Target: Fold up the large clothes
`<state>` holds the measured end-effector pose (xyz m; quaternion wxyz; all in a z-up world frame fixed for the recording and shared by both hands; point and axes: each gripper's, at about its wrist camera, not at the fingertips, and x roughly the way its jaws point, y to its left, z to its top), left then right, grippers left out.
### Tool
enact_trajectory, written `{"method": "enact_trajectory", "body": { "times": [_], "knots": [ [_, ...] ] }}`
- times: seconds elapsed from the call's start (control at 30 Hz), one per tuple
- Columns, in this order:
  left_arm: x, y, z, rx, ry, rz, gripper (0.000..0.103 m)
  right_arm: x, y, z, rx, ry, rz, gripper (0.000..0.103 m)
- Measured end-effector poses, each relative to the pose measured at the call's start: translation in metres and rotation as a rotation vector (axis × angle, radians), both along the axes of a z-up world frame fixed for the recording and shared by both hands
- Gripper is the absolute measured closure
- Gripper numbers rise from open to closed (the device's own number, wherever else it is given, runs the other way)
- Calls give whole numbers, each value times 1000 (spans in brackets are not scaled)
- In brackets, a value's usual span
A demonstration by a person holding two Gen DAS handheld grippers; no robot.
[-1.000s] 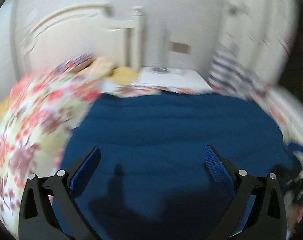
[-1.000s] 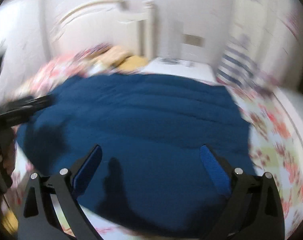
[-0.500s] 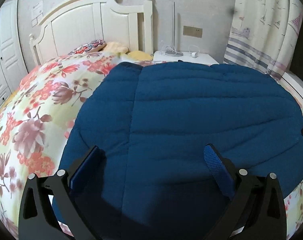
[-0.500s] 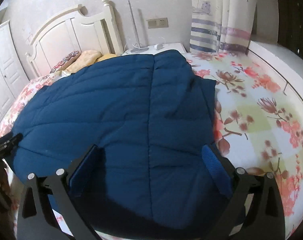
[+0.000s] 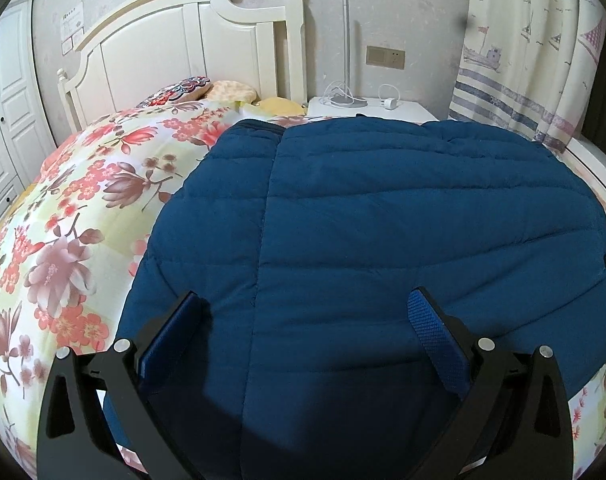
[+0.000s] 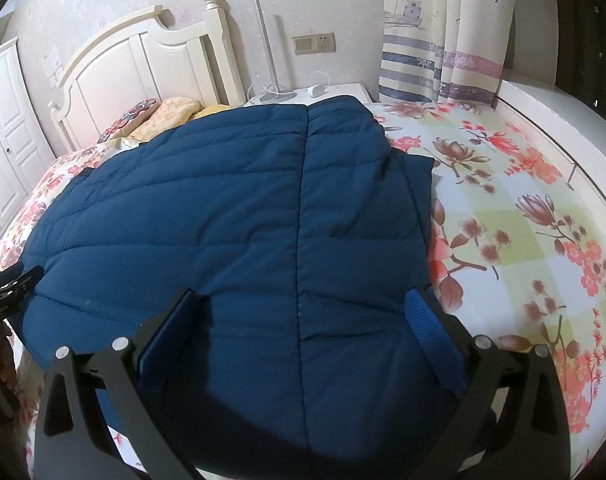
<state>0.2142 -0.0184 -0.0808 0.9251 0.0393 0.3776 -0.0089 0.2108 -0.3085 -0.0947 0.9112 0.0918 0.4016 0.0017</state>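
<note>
Blue ribbed pads line both my tongs, and both stand wide open with nothing between them: my left gripper (image 5: 309,322) hangs over the near left part of the quilted navy jacket (image 5: 383,240), my right gripper (image 6: 303,320) over its near right part. Neither pair of fingers touches the fabric as far as I can tell; their shadows fall on it just below the pads.

That jacket lies spread flat on the floral bedspread (image 5: 63,220), filling the middle of the bed, with a vertical seam running away from me toward the headboard (image 5: 175,44). On its right side a flap, likely a sleeve or a folded-under panel, pokes out along the edge (image 6: 419,184). At the left rim of the right view I catch a sliver of my other tool.

I judge the folding has barely begun. To do this step well, I would lower each tong onto a near corner of the hem, bite through all the padded layers and not just the shell, then lift both sides level so the thick quilting folds along one straight line. Puffy filling slips easily, so a deep grip matters
</note>
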Motion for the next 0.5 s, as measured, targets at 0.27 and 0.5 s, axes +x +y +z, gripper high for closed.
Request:
{"method": "enact_trajectory", "body": {
  "times": [0.27,0.5],
  "knots": [
    [1,0,-1,-5,7,1,4,-75,-19,29,233,-38,-35,6],
    [1,-1,-2,-1,7,0,4,-117,-22,-12,488,76,-27,5]
  ]
}}
